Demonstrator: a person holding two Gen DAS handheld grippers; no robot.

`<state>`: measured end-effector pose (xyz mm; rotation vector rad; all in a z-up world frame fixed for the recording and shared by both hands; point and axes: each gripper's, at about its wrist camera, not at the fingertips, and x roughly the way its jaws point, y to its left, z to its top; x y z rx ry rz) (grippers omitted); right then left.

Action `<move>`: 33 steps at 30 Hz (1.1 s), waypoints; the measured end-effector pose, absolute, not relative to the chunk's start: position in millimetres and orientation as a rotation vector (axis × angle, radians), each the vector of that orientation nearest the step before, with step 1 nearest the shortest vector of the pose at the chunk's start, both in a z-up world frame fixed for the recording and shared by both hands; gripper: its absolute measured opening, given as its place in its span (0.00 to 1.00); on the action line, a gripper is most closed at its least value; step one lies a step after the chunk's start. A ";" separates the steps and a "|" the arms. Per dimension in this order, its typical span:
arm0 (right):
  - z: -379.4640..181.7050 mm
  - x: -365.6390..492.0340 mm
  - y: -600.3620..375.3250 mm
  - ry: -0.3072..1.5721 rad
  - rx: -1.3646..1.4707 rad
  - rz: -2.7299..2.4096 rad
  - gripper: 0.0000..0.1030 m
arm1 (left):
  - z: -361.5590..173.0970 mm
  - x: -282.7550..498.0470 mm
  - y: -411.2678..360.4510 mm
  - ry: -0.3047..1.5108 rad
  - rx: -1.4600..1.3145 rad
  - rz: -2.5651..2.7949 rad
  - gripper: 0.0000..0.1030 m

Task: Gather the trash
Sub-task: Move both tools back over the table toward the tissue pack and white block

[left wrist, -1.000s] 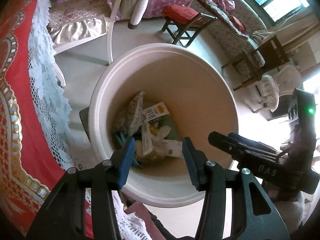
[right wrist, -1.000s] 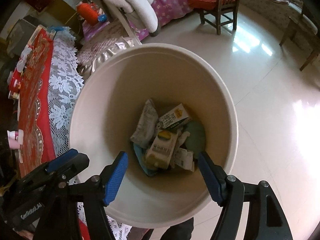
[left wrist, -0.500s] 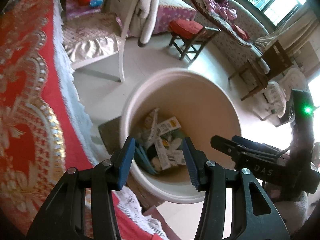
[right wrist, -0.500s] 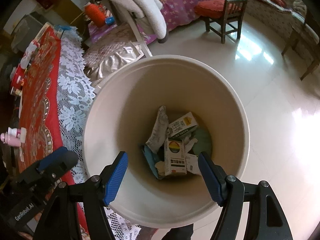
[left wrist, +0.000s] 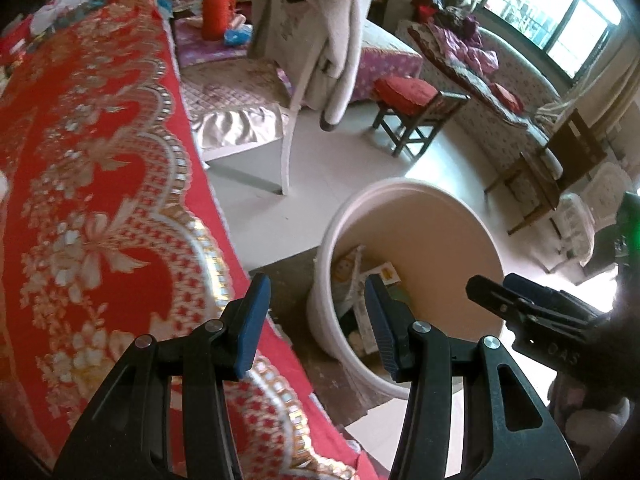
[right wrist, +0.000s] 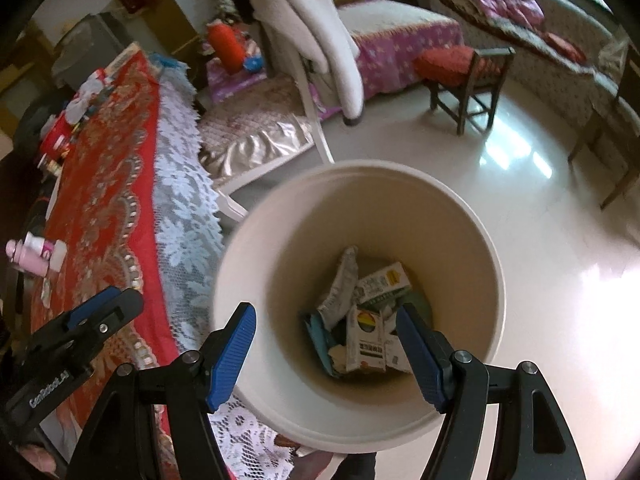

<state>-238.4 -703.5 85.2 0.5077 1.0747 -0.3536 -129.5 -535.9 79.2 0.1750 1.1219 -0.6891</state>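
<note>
- On the left gripper (right wrist: 84, 320), seen at 8 o'clock in my right view, I read "GenRobot.AI"; the right gripper (left wrist: 520, 296), at 3 o'clock in my left view, shows letters like "DAS".
- The cartons carry print too small to read.
- My left gripper (left wrist: 316, 316) has its jaws spread with nothing between them; my right gripper (right wrist: 324, 350) stands wider, also empty.
- The trash (right wrist: 360, 316), cartons and wrappers, lies at the bottom of the cream bin (right wrist: 256, 240), at 6 o'clock in my right view.
- The bin stands upright, mouth up, on the tiled floor (right wrist: 560, 280).
- 1 carton (right wrist: 366, 340) stands on end; the yellow-marked carton (right wrist: 384, 280) runs toward 2 o'clock.
- The red tablecloth (left wrist: 100, 200) with a lace edge (right wrist: 184, 216) sits just beside the bin at 9 o'clock.
- A white chair (left wrist: 288, 128), red stool (right wrist: 460, 68) and red flask (left wrist: 216, 12) stand toward 12 o'clock.
</note>
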 end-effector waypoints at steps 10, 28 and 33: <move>100.7 -212.6 -653.2 1.031 0.377 -0.287 0.68 | 96.7 -118.5 -484.0 1.052 0.123 -0.586 0.46; 115.5 -143.7 -544.2 0.990 0.223 -0.080 0.68 | 109.8 -87.6 -345.6 1.006 -0.010 -0.318 0.46; 120.2 -117.2 -505.5 0.964 0.183 -0.008 0.68 | 114.7 -79.5 -304.3 0.985 -0.042 -0.241 0.46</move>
